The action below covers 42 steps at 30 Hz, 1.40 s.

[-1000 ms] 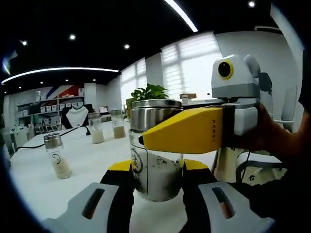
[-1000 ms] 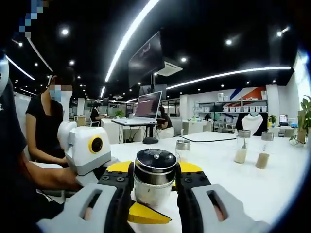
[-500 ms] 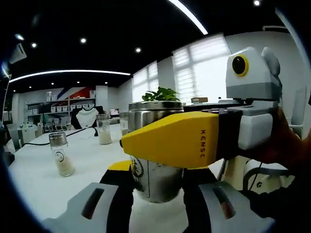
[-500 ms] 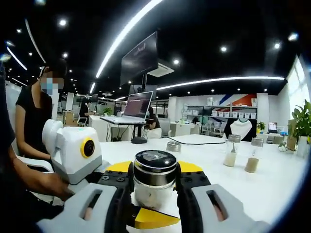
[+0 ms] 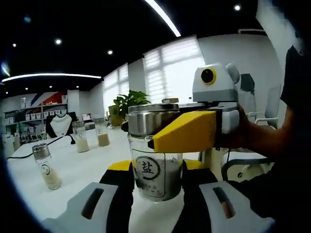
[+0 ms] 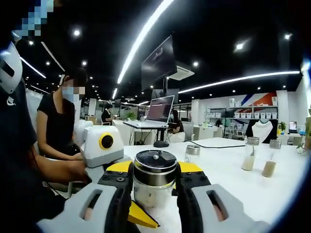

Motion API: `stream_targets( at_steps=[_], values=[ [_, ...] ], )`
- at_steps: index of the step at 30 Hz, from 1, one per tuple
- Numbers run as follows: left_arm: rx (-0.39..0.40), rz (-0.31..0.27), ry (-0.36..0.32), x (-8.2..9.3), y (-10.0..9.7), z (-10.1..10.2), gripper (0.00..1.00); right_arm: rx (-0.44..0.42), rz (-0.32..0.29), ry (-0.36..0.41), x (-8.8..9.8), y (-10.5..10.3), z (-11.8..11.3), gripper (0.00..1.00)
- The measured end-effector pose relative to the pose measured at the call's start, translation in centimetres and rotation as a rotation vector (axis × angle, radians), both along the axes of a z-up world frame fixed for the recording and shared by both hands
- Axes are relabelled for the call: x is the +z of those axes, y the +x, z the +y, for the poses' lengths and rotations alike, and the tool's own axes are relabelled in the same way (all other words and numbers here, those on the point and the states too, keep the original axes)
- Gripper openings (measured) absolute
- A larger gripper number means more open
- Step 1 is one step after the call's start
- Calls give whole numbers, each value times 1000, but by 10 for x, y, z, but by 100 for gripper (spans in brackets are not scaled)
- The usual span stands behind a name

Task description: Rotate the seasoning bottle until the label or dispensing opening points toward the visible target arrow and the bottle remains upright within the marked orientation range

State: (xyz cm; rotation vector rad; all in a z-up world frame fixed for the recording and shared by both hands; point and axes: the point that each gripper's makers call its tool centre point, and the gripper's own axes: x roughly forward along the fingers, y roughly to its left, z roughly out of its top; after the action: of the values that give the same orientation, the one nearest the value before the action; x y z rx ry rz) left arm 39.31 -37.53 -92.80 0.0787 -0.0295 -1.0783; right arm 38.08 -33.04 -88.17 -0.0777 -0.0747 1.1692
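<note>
The seasoning bottle stands upright on the white worktop, long axis vertical; the left claw holds its glass base, jaws on either side; the right claw clamps the steel cap from the opposite side; the label faces the left claw; no target arrow is discernible.

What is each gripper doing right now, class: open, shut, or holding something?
Left gripper: shut on the seasoning bottle, low on the glass.
Right gripper: shut on the same bottle, at its metal cap.
</note>
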Motion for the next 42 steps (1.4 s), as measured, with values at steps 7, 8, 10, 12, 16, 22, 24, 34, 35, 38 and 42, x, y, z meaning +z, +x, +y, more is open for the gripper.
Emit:
stream_targets(
  at_steps=[7, 8, 10, 12, 16, 22, 24, 34, 35, 38, 42],
  values=[
    [-9, 27, 22, -7, -3, -1, 38, 33, 4, -14, -7, -2, 3, 32],
    [13, 20, 35, -7, -1, 0, 38, 23, 11, -9, -7, 0, 3, 32],
    [37, 18, 37, -8, 2, 1, 38, -5, 17, 1, -7, 4, 3, 32],
    [73, 18, 27, -6, 6, 2, 38, -36, 9, 6, -5, 7, 3, 32],
    [160, -15, 33, -4, 16, 4, 38, -98, -8, -1, -6, 15, 3, 32],
    [300, -26, 25, -5, 31, 12, 38, -170, 48, 42, -8, 25, 0, 32],
    [330, -24, 11, -3, 34, 14, 38, -182, 65, 63, -8, 27, 1, 31],
    [262, -41, -25, 3, 30, 12, 39, -161, 89, 112, -3, 24, -1, 30],
    [255, -41, -26, 3, 29, 12, 39, -139, 96, 128, -1, 23, -1, 30],
    [163, -31, -16, 3, 20, 9, 38, -90, 101, 133, 0, 18, -2, 30],
    [61, -21, 7, 0, 9, 7, 38, -15, 74, 117, 3, 9, -4, 30]
  ],
)
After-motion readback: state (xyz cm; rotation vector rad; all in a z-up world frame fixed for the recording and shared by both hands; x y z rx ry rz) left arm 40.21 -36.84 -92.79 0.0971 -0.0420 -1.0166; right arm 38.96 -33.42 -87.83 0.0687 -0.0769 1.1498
